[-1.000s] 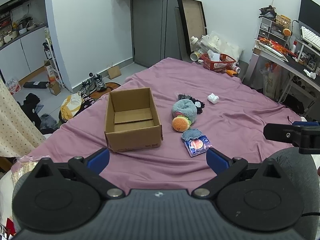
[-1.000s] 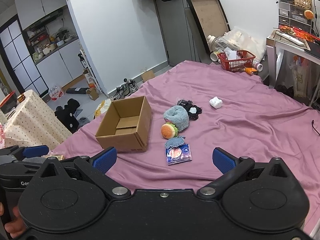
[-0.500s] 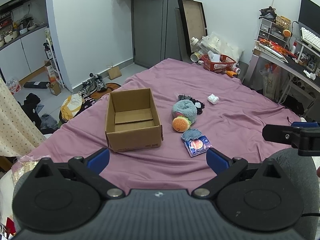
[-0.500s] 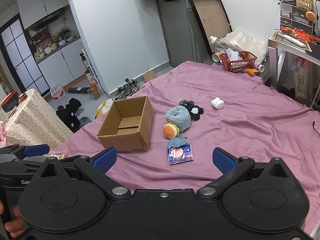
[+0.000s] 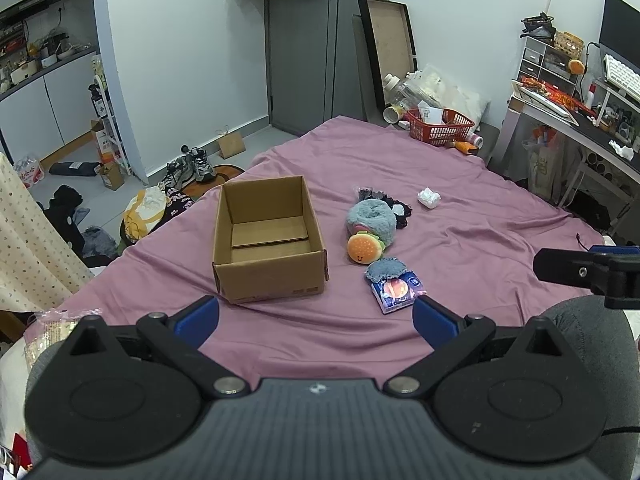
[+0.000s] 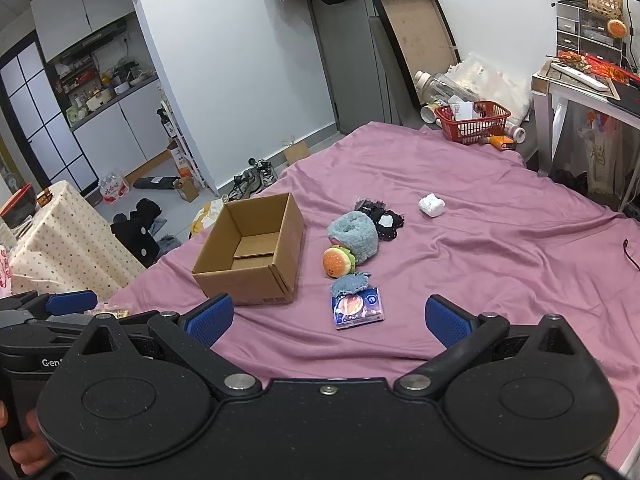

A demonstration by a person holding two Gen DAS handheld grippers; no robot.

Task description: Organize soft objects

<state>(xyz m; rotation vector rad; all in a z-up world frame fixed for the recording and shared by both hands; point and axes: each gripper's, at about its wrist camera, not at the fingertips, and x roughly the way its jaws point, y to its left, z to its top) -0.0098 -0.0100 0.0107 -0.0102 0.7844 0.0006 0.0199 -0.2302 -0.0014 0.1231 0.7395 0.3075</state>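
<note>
Soft things loose at frame centre, box [image 5: 268,240] empty
Left gripper [image 5: 316,316] and right gripper [image 6: 326,316] wide open, holding nothing; best to close gently around burger toy [image 6: 338,262]

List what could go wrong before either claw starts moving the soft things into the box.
The burger plush touches the blue fuzzy toy, so a grab may drag both. The denim patch overlaps the tissue pack and could come along. The cardboard box looks light and may slide on the wrinkled sheet.

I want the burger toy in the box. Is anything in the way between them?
Nothing visible. Only bare purple bedsheet lies between the burger plush and the open cardboard box. The fluffy blue plush sits behind the burger, touching it.
</note>
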